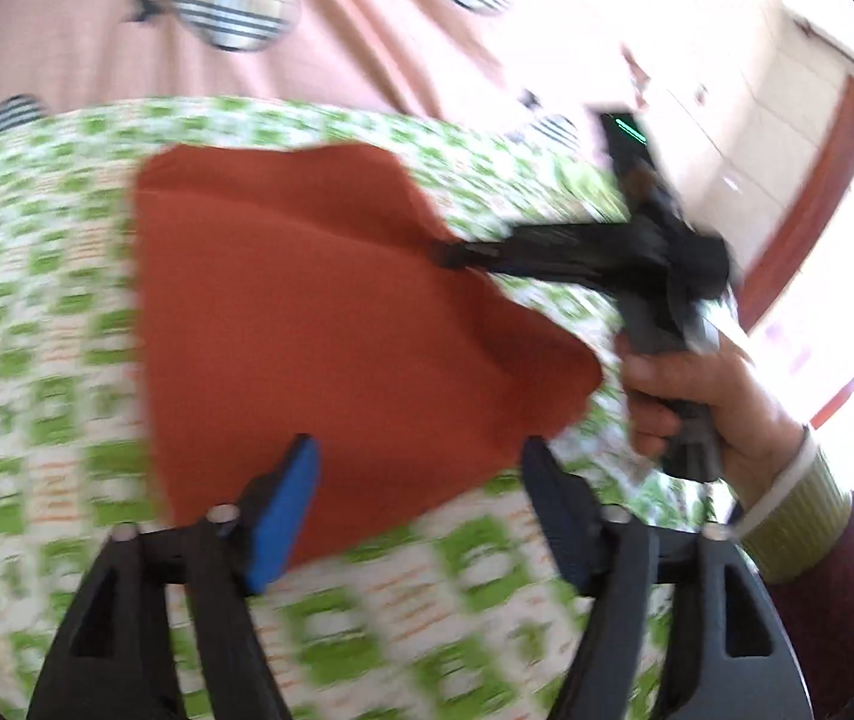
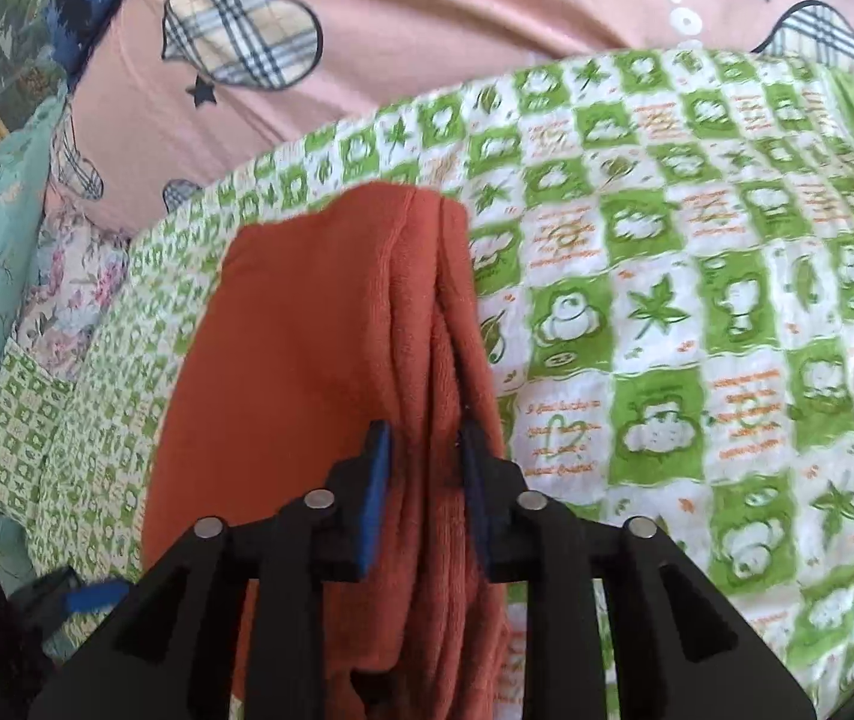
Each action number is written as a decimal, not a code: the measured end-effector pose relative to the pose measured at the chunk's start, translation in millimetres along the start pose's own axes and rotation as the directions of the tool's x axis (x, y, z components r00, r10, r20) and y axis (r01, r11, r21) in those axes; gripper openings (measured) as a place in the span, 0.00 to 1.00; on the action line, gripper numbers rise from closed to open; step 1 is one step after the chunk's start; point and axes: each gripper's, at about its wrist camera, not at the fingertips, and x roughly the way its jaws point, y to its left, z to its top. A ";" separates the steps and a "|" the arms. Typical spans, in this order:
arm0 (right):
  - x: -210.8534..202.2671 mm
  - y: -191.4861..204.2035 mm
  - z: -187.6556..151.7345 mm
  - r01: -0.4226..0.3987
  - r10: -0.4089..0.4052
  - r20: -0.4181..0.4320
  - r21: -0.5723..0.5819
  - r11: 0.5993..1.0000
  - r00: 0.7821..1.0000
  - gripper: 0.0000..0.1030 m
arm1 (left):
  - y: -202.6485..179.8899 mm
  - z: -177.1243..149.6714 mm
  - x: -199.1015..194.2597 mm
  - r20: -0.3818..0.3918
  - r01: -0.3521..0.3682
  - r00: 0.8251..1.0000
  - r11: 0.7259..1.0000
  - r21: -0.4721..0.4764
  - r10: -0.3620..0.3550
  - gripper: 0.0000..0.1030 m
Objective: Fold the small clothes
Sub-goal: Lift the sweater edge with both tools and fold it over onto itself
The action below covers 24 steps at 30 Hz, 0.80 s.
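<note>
Left gripper (image 1: 420, 480) agape, right gripper (image 2: 423, 468) clamped.

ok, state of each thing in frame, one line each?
Left tool: open, holding nothing, above the near edge of the cloth.
Right tool: shut on a bunched edge of the orange cloth.
Orange cloth: mostly flat on the blanket, right edge gathered in folds and lifted.
Green checked blanket: spread under the cloth.

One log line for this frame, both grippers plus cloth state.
left gripper: open, over cloth edge | right gripper: shut on cloth, corner pinched, lifted | cloth: partly folded on green blanket
</note>
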 end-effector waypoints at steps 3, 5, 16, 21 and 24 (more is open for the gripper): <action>-11.8 -10.4 -0.3 -0.025 0.023 0.033 0.042 0.999 0.999 0.53 | 43.0 6.9 -13.5 0.026 -0.043 0.999 0.995 -0.092 0.045 0.80; -6.9 -15.9 0.6 -0.060 0.060 0.007 0.070 0.996 0.998 0.60 | 70.6 13.2 -7.8 0.004 -0.044 0.999 0.986 -0.161 0.045 0.80; 41.3 -23.5 -3.6 -0.126 0.146 -0.130 0.151 0.980 0.981 0.60 | 120.6 32.0 73.7 -0.099 0.065 0.990 0.952 -0.299 -0.099 0.78; 46.8 -13.3 -4.3 -0.129 0.156 -0.163 0.165 0.978 0.974 0.39 | 115.6 40.8 91.0 -0.090 0.087 0.989 0.950 -0.299 -0.119 0.49; 40.7 2.2 -7.2 -0.112 0.135 -0.151 0.147 0.983 0.979 0.28 | 116.4 41.9 76.0 -0.061 0.109 0.989 0.951 -0.290 -0.132 0.28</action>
